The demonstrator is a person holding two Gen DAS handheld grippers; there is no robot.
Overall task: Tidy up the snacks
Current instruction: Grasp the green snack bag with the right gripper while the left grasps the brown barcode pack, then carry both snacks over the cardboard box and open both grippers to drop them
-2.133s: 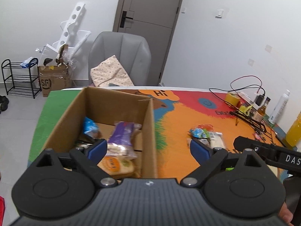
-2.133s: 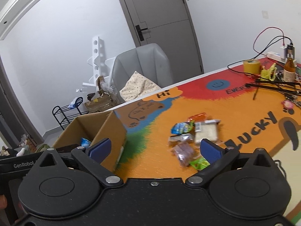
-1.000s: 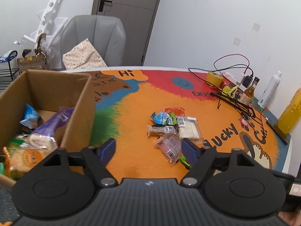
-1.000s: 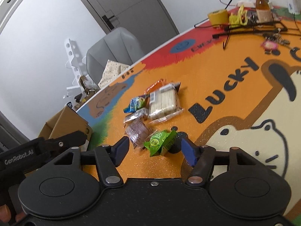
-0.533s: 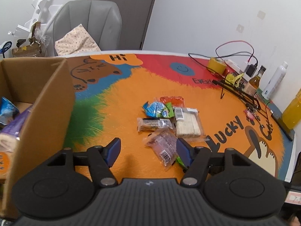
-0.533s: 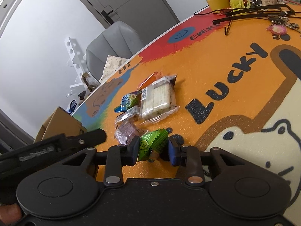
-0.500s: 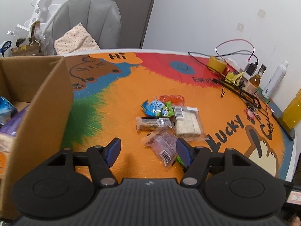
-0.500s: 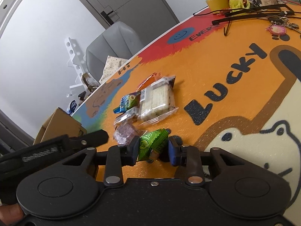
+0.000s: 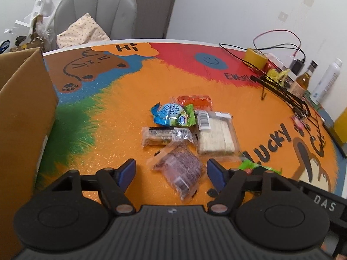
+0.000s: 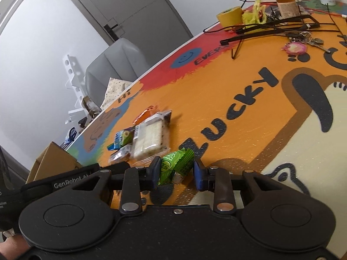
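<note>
Several snack packets lie in a pile on the colourful table mat [image 9: 121, 99]: a blue one [image 9: 169, 113], an orange one [image 9: 195, 100], a white wafer pack [image 9: 216, 136], a clear bar pack [image 9: 167, 136] and a purple-brown packet [image 9: 182, 169]. My left gripper [image 9: 171, 169] hovers low over the purple-brown packet. Its jaws are opening, with the packet between the fingers but not pressed. My right gripper [image 10: 177, 169] is shut on a green packet [image 10: 176, 162], also seen as the green packet [image 9: 256, 166] in the left wrist view. The cardboard box [image 9: 23, 117] stands at the left.
At the back right are a yellow tape roll [image 9: 256, 58], cables, a black wire stand [image 9: 282, 91], a brown bottle [image 9: 302, 82], a white bottle [image 9: 325, 82] and keys [image 10: 295, 47]. A grey chair [image 9: 97, 10] stands behind the table. The box [image 10: 54, 160] is close to the pile's left.
My left gripper swung right from over the box to the snack pile and sank over the purple-brown packet. My right gripper came down on the green packet and closed on it.
</note>
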